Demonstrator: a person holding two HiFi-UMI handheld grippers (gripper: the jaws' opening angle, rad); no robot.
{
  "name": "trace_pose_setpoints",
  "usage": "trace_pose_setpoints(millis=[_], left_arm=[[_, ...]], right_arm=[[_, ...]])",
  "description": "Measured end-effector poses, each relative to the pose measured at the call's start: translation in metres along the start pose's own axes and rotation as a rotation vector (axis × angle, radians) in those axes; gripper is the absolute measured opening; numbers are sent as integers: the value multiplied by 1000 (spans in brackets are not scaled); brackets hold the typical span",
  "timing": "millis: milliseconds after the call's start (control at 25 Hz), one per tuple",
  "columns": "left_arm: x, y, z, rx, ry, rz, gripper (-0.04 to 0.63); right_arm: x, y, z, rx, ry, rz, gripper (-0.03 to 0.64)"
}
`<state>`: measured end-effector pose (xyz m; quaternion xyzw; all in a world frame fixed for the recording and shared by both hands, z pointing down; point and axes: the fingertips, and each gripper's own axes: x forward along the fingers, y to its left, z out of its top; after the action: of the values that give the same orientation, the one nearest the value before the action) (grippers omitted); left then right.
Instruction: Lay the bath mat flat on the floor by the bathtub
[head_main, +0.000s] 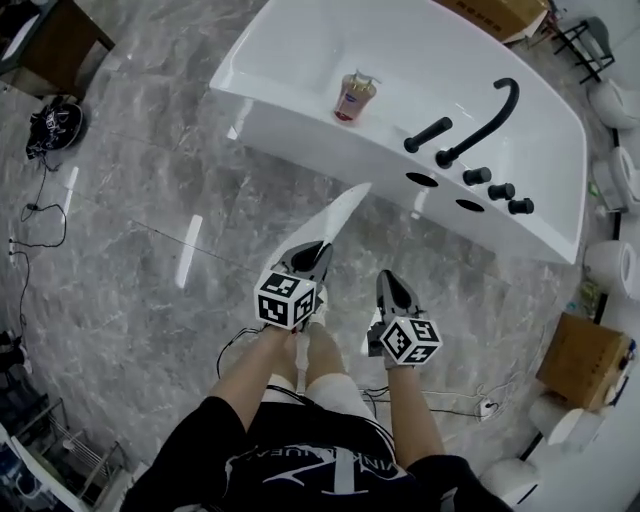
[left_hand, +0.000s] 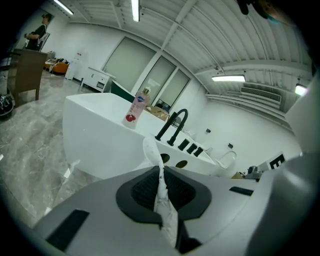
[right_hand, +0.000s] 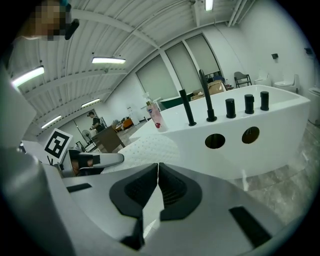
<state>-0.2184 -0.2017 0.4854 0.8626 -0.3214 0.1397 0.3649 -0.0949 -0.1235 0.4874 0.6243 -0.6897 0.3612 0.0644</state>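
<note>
From the head view, the bath mat (head_main: 338, 218) is off the floor, carried as a white sheet between the two tools. It runs on from the left tool (head_main: 312, 253) toward the side of the bathtub (head_main: 300, 125). The right tool (head_main: 394, 286) is just beside the left one, so the mat looks bunched, not spread. I judge the step to be bringing the mat down beside the tub. The next move calls for drawing the two tools apart along the tub wall to take out the slack, then lowering until the mat lies flat on the floor (head_main: 150, 210) before letting go. There is plenty of bare floor to the left. On the right, a cardboard box (head_main: 582, 360) and a cable (head_main: 470, 405) near the person's feet narrow the room. A bottle (head_main: 354, 96) and a black faucet (head_main: 490, 118) sit on the tub rim, above the working height.

In the left gripper view, the left tool's jaws are closed on a crumpled fold of the mat, which stands up between the pads. The tub wall is close ahead, so the mat's far edge should be kept from riding up against it.

In the right gripper view, the right tool's jaws are clamped on a thin edge of the mat. Its dotted surface stretches across to the left tool, with the tub's end and open floor to the right.
</note>
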Motion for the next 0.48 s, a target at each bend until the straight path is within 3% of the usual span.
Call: trace_pose_setpoints(millis=[240, 480], left_arm=[[58, 0, -12, -27, -6, -72, 34], [109, -26, -11, -133, -64, -179, 34]], right_arm=[[39, -50, -17, -25, -6, -111, 26], [67, -90, -34, -9, 0, -162, 26]])
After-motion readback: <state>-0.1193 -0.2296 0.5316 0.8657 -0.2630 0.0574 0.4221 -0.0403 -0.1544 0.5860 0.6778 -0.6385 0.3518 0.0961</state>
